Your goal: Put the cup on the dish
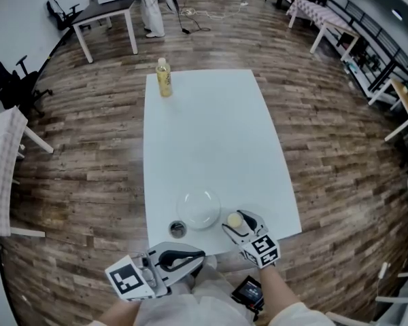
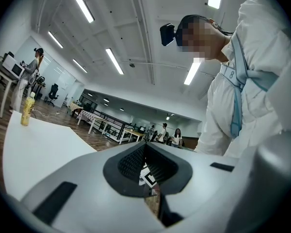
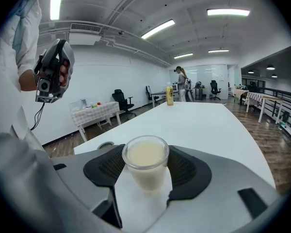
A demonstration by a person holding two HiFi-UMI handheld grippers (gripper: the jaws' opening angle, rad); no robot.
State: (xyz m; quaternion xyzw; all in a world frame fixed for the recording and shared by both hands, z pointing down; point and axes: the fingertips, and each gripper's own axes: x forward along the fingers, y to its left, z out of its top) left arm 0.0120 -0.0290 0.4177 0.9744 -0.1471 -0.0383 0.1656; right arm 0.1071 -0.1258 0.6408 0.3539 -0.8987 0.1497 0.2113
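A long white worktop (image 1: 211, 134) runs up the middle of the head view, standing on a floor of dark wood planks (image 1: 81, 155). A yellow bottle (image 1: 164, 78) stands at the worktop's upper left corner. Near the lower edge lies the clear glass dish (image 1: 202, 209), with a small dark round thing (image 1: 178, 229) just to its lower left.

The cup (image 1: 234, 221), clear and filled with a pale creamy liquid, stands on the worktop just right of the dish, not on it. The right hand-held gripper (image 3: 146, 165) has its jaws set wide, with a black pad against each side of the cup.

The left hand-held gripper (image 1: 198, 255) is off the worktop's lower edge, its jaws together with nothing between them.

Around the worktop are white tables (image 1: 105, 12), office chairs (image 1: 17, 80) and a checked cloth (image 1: 3, 172) at the left edge. Strip lights (image 3: 157, 28) cross the ceiling.
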